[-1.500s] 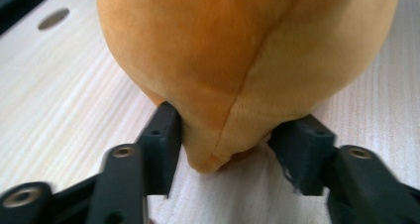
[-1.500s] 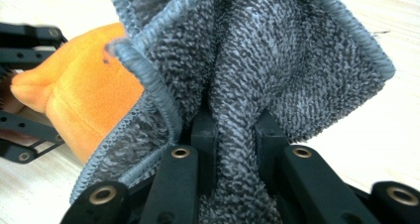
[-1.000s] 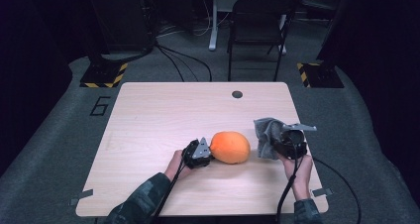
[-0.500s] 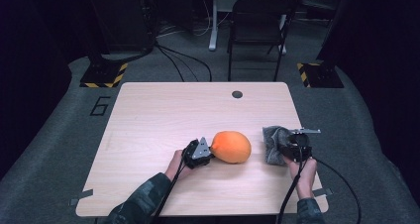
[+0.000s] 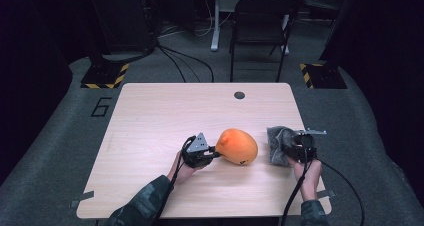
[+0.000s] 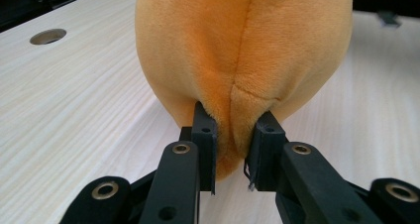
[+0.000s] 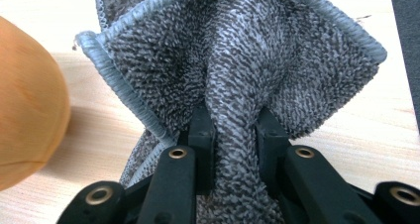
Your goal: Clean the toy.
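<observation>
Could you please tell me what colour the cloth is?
The terry cloth is mottled grey with a lighter grey hem, clearest in the right gripper view.

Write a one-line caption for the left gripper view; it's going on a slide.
Left hand-held gripper pinching the narrow end of an orange plush toy on a light wooden table.

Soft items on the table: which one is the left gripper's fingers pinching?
The orange plush toy; left gripper pinches its seam end. The grey cloth sits in the right gripper.

On the tabletop point(image 5: 150, 116), the left gripper point(image 5: 216, 153) pinches the orange plush toy point(image 5: 238, 146); near the right edge, the right gripper point(image 5: 289, 147) grips the grey cloth point(image 5: 276, 141).
</observation>
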Action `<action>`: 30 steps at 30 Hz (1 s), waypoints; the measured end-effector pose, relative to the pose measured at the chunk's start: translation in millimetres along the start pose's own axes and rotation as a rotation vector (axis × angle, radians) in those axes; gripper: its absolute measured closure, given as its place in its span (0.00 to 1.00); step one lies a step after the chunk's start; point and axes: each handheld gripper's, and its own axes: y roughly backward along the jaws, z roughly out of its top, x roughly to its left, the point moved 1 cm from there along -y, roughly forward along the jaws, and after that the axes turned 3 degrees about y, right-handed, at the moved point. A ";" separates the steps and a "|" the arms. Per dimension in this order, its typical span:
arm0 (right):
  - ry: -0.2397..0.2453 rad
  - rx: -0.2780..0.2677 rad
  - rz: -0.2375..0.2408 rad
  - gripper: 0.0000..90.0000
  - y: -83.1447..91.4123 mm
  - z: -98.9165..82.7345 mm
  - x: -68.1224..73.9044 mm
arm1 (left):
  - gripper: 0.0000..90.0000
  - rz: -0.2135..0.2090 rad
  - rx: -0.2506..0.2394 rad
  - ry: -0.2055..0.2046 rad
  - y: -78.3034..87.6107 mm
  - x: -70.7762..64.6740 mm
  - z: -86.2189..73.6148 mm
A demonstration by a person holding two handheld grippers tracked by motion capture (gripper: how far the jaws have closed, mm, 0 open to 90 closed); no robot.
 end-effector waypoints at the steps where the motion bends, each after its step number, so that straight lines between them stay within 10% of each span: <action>1: 0.009 -0.005 -0.001 0.83 -0.2 0.0 -0.2 | 0.85 -0.005 -0.011 0.018 1.1 -0.1 0.9; 12: 0.037 -0.056 0.034 0.83 15.2 11.4 16.9 | 0.85 -0.034 -0.025 0.240 -3.0 4.2 -7.9; 17: 0.088 -0.128 0.101 0.83 36.9 25.8 43.2 | 0.85 -0.017 0.027 0.235 -11.4 2.6 -15.7; 24: 0.206 -0.195 0.263 0.83 53.3 38.2 116.2 | 0.85 -0.010 0.036 0.223 -11.8 -1.1 -15.8; 30: 0.320 -0.143 0.209 0.83 24.0 32.6 153.2 | 0.84 -0.004 0.057 0.205 -12.1 -4.1 -17.3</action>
